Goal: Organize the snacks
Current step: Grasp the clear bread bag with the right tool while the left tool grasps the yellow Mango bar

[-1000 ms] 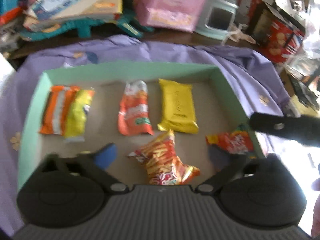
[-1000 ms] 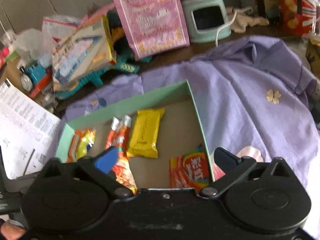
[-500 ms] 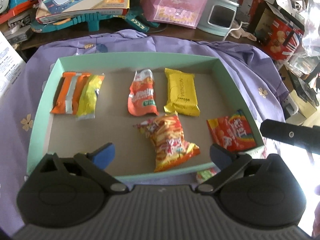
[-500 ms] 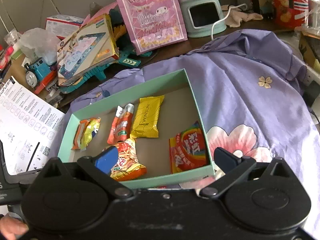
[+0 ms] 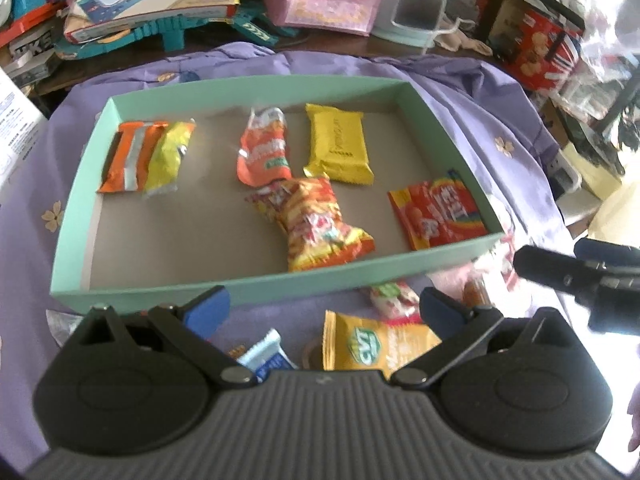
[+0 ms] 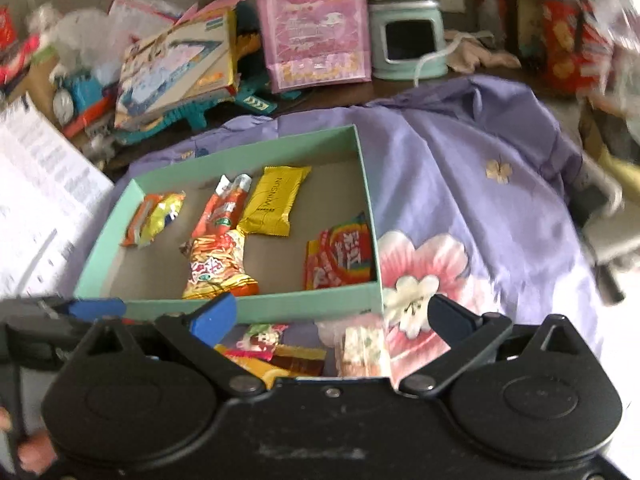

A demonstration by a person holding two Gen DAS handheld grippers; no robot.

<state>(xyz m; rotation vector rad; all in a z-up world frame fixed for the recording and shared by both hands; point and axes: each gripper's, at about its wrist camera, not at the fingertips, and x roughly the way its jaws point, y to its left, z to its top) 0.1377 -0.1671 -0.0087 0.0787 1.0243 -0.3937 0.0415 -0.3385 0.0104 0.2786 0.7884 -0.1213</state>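
This looks like a home. A soft purple cloth with pink flowers [image 6: 460,200] covers the table. Behind it sit a blue toy train [image 6: 76,94], a big picture-book box [image 6: 176,64], a pink paper gift bag [image 6: 314,24] and a red cookie box [image 5: 540,46].

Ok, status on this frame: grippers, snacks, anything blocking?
Left gripper open, right gripper open, both empty. Six packets in green box. Loose snacks lie on cloth before it. Path unobstructed.

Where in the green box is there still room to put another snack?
The mint-green cardboard box has bare floor at its near-left, between the orange-and-yellow wrappers and the crinkly orange-yellow chip bag. A smaller gap lies between the flat yellow packet and the red rainbow pouch. The middle is crowded.
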